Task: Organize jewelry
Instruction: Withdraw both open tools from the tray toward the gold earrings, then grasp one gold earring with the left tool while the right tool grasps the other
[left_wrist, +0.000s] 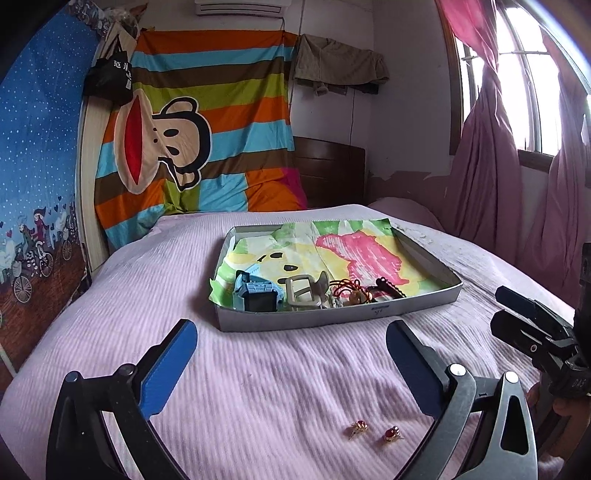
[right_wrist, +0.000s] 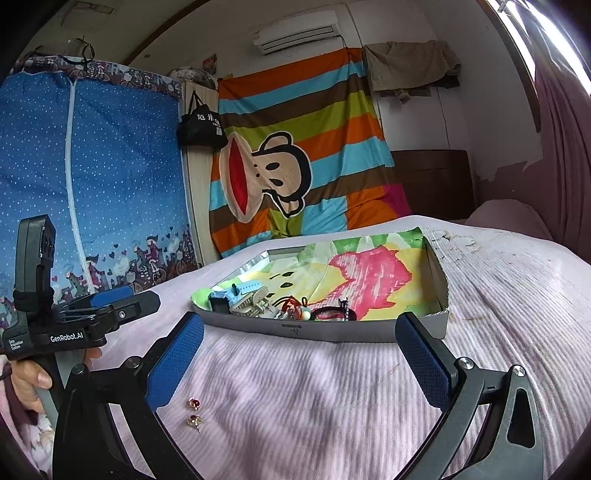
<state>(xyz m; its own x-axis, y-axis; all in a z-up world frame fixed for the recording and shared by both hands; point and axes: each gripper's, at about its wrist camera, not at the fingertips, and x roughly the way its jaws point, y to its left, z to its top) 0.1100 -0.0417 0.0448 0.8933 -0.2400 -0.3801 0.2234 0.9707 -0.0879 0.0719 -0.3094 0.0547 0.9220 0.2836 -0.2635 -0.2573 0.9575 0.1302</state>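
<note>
Two small gold earrings with red stones (left_wrist: 375, 432) lie on the pink bedspread, just in front of my open, empty left gripper (left_wrist: 291, 345), near its right finger. In the right wrist view the earrings (right_wrist: 194, 411) lie beside the left finger of my open, empty right gripper (right_wrist: 300, 338). A shallow grey box (left_wrist: 332, 319) lined with colourful paper stands further back. It holds a blue watch (left_wrist: 256, 291), a beige hair clip (left_wrist: 306, 291), red cord jewelry (left_wrist: 351, 290) and a dark bracelet (left_wrist: 388, 288). The box also shows in the right wrist view (right_wrist: 314, 330).
The bed's pink cover (left_wrist: 258, 387) spreads around the box. A striped monkey cloth (left_wrist: 207, 122) hangs behind, a blue wardrobe (left_wrist: 33, 177) stands left, pink curtains (left_wrist: 491, 155) right. The other gripper shows at the right edge (left_wrist: 535, 332) and at the left in the right wrist view (right_wrist: 92, 314).
</note>
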